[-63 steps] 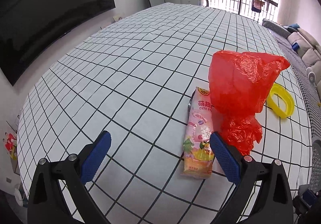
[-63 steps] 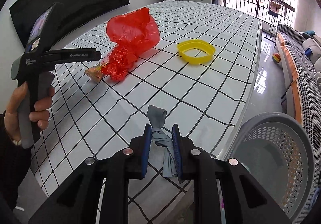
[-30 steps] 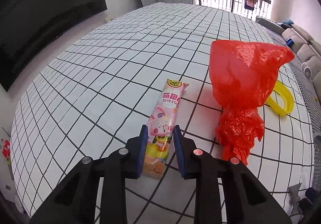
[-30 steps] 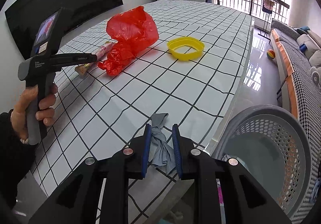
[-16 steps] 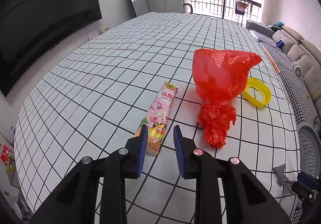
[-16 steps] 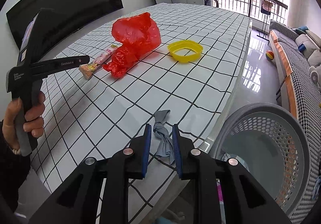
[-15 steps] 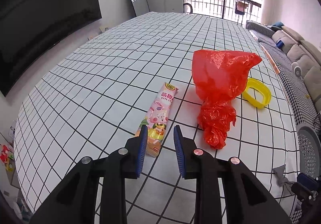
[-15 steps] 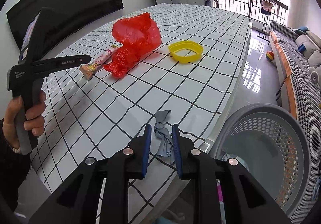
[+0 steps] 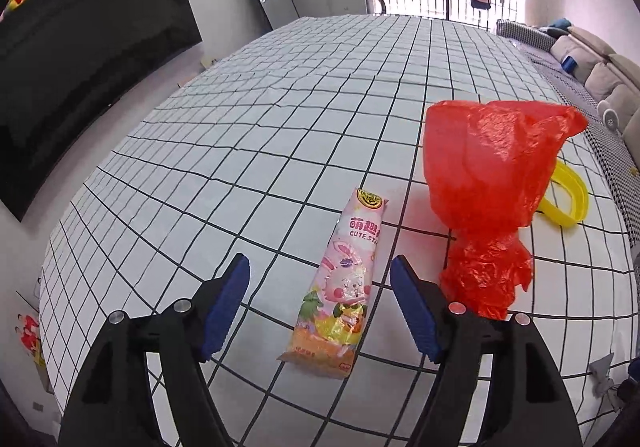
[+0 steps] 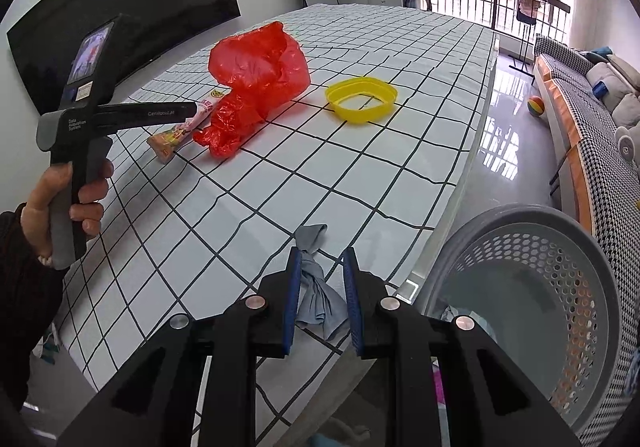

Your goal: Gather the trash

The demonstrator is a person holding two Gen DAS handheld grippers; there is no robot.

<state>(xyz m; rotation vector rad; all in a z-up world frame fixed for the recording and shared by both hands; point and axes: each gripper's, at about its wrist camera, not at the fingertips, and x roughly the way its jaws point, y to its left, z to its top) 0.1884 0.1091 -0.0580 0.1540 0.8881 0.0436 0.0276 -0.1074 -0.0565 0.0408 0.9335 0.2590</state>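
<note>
Large oval counter (image 9: 248,151) with white cloth, black grid lines; far half bare, wide room there for moving. Near right rim of counter (image 10: 448,215) curves past a grey perforated plastic basket (image 10: 568,287) standing just off the edge, below counter level.

Left gripper (image 9: 320,307) spread wide, nothing held, blue pads either side of a pink snack wrapper with cartoon rabbit print (image 9: 344,279). Wrapper lying flat on the counter, lengthwise between the pads, not touching either; orange lower end nearest the camera. Seen also from right wrist view as pink snack wrapper (image 10: 180,135), partly hidden behind left gripper (image 10: 192,109) body, held in left hand (image 10: 60,203).

Crumpled red plastic bag (image 9: 492,191) just right of the wrapper, puffed top, twisted bunched bottom near the right pad; same bag (image 10: 260,83) in right view. Yellow plastic ring-shaped lid (image 10: 362,99) beyond the bag, flat on the counter, partly covered by the bag in left view (image 9: 568,199).

Right gripper (image 10: 320,287) pinched narrow on a small knotted grey cloth scrap (image 10: 314,287), near the counter rim beside the basket. Scrap wrinkled, knot in the middle, top end poking out ahead of the pads, lower end spreading between them. Contact with counter: cannot tell.
</note>
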